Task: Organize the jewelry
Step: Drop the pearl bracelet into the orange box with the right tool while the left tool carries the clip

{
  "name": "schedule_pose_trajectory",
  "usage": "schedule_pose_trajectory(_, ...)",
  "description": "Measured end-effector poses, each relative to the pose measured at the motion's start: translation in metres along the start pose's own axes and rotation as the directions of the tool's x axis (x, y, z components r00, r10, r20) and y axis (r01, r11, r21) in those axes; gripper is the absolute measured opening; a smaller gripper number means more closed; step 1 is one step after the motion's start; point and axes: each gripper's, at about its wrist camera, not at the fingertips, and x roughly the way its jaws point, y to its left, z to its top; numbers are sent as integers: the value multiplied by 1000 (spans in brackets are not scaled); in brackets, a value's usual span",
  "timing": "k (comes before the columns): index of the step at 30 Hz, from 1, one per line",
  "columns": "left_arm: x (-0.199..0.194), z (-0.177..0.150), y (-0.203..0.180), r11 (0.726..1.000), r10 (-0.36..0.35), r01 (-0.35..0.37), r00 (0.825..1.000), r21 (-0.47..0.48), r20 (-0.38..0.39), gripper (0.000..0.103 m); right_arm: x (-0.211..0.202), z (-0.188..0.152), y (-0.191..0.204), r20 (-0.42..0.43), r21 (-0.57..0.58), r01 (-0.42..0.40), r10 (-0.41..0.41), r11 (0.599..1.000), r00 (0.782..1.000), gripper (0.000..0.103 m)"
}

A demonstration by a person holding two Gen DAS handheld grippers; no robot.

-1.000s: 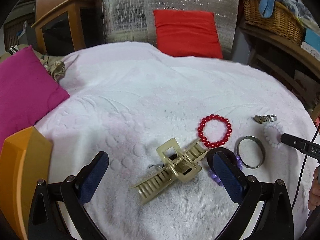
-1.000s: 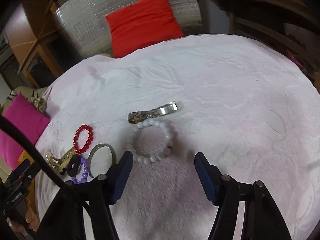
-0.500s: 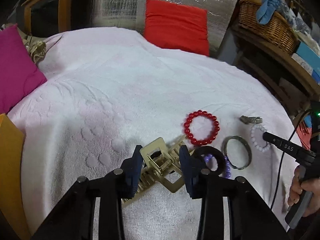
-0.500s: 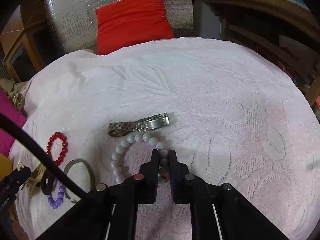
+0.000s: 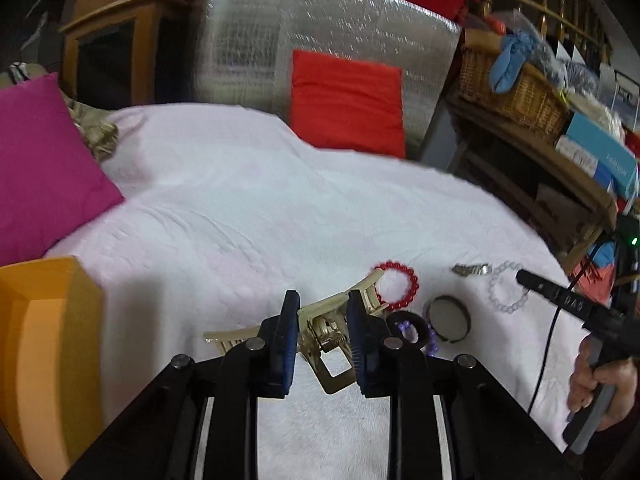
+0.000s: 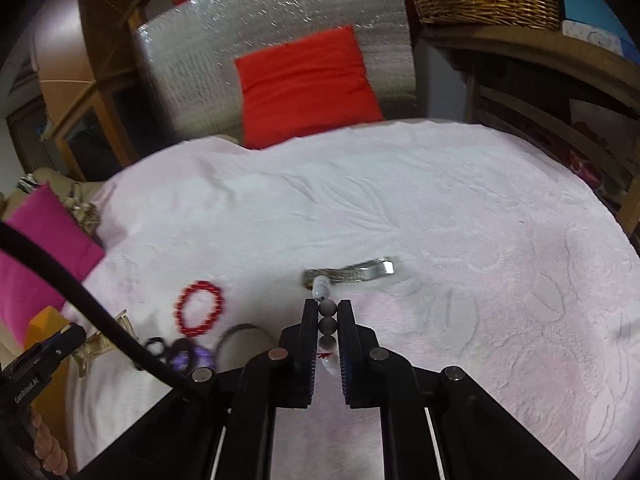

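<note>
My blue pads (image 5: pixel 286 332) sit on black fingers around a cream-gold hair claw (image 5: pixel 320 320). Right of it lie a red bead bracelet (image 5: pixel 396 285), a purple bead one (image 5: pixel 430 334) and a white bead bracelet (image 5: pixel 505 293). The pale pink bedspread (image 5: pixel 248 216) has an embossed leaf pattern. At left are a magenta cushion (image 5: pixel 44 164) and an orange box (image 5: pixel 44 344); upper centre, a red cushion (image 5: pixel 348 104) against quilted silver foil (image 5: pixel 320 20).

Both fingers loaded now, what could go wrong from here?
1. The left gripper pinches the gold hair clip near its spring hinge; the clip could pivot or spring open.
2. The right gripper clamps only a few beads of the white bead bracelet; the rest hangs free and may slip or snag the watch.
</note>
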Motion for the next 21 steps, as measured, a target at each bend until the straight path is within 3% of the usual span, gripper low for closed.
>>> schedule_pose_trajectory(7, -90, 5, 12, 998, 59, -57, 995, -32, 86, 25, -28, -4, 49, 38, -31, -158, 159, 987, 987, 11)
schedule_pose_trajectory(11, -155, -2, 33, 986, 168, -166, 975, -24, 145, 25, -42, -10, 103, 12, -91, -279, 281, 956, 960, 11)
schedule_pose_trajectory(16, -204, -36, 87, 944, 328, -324, 941, -56, 81, 25, -55, -27, 187, -68, -133, -455, 450, 881, 890, 11)
schedule_pose_trajectory(18, -214, -59, 118, 916, 393, -390, 919, -90, 25, 25, -59, -36, 223, -109, -150, -507, 495, 849, 862, 11)
schedule_pose_trajectory(21, -219, -85, 151, 902, 404, -406, 914, -146, -41, 25, -62, -53, 271, -174, -157, -573, 548, 805, 818, 11)
